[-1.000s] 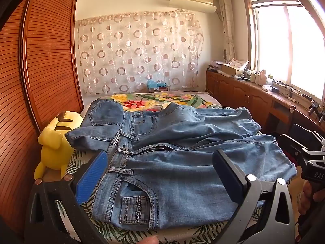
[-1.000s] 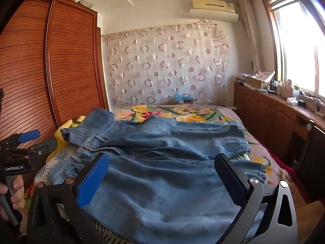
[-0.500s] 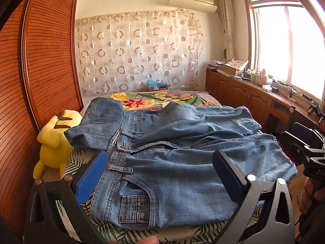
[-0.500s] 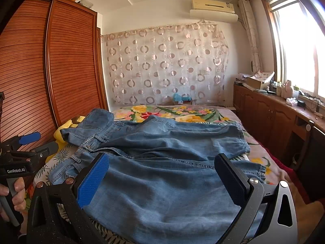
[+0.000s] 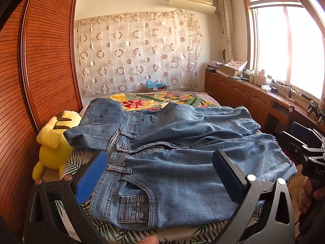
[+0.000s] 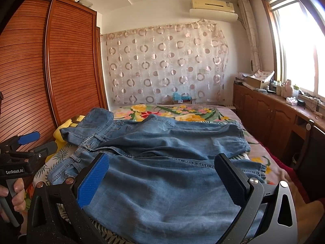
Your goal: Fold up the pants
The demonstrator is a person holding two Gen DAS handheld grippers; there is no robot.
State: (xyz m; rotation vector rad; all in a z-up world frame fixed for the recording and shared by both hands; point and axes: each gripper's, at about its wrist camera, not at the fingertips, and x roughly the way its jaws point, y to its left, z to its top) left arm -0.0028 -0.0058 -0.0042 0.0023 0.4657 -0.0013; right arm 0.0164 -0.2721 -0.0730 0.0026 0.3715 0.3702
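1. Jeans (image 5: 182, 162) lie spread on the bed (image 5: 162, 99), waistband toward the wardrobe (image 5: 46, 71), legs doubled back toward the window side.
2. Left gripper (image 5: 160, 174) hovers over the waistband end, jaws wide apart, holding nothing.
3. Right gripper (image 6: 162, 181) hovers over the leg end, jaws wide apart, empty.
4. Yellow plush toy (image 5: 54, 140) sits beside the waistband, against the wardrobe.

Your pants (image 5: 182, 162) lie across the bed (image 5: 142, 99), waistband left, legs right. Plush toy (image 5: 54, 142) just left of them, wardrobe (image 5: 40, 71) behind it, cabinets (image 5: 254, 101) right.
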